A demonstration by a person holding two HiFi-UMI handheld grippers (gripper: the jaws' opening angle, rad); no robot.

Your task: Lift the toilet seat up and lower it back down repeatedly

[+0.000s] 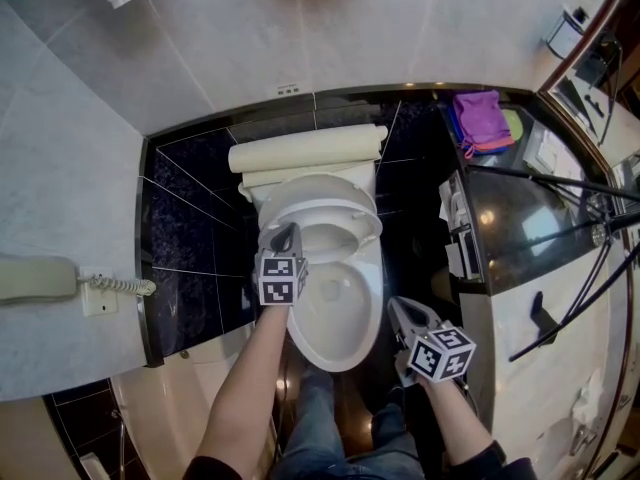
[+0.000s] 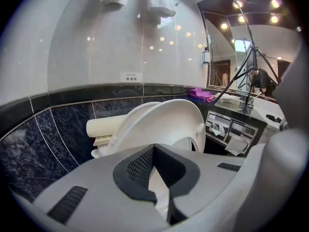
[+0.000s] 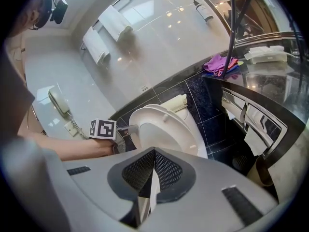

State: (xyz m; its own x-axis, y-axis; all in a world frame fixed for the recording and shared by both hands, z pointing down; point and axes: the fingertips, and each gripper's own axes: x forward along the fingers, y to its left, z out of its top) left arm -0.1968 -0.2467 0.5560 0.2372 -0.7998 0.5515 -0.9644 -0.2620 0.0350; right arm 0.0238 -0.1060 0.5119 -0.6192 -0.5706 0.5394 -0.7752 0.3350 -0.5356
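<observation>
The white toilet seat [image 1: 322, 211] stands half raised over the bowl [image 1: 340, 313], tilted back toward the cream lid [image 1: 305, 150]. My left gripper [image 1: 287, 234] is shut, and its tip rests at the seat's left rim. In the left gripper view the seat's underside [image 2: 166, 124] rises just ahead and to the right of the closed jaws [image 2: 154, 150], not between them. The right gripper [image 1: 397, 310] hangs shut and empty to the right of the bowl, apart from it. From the right gripper view [image 3: 154, 154] I see the seat [image 3: 161, 132] and the left gripper [image 3: 126, 129] against its edge.
A wall phone [image 1: 40, 278] hangs at the left. A dark counter [image 1: 520, 218] at the right carries a purple cloth [image 1: 478, 118], with a paper holder [image 1: 458, 230] on its side. Tripod legs [image 1: 560, 183] cross above the counter. The person's legs [image 1: 340, 428] stand before the bowl.
</observation>
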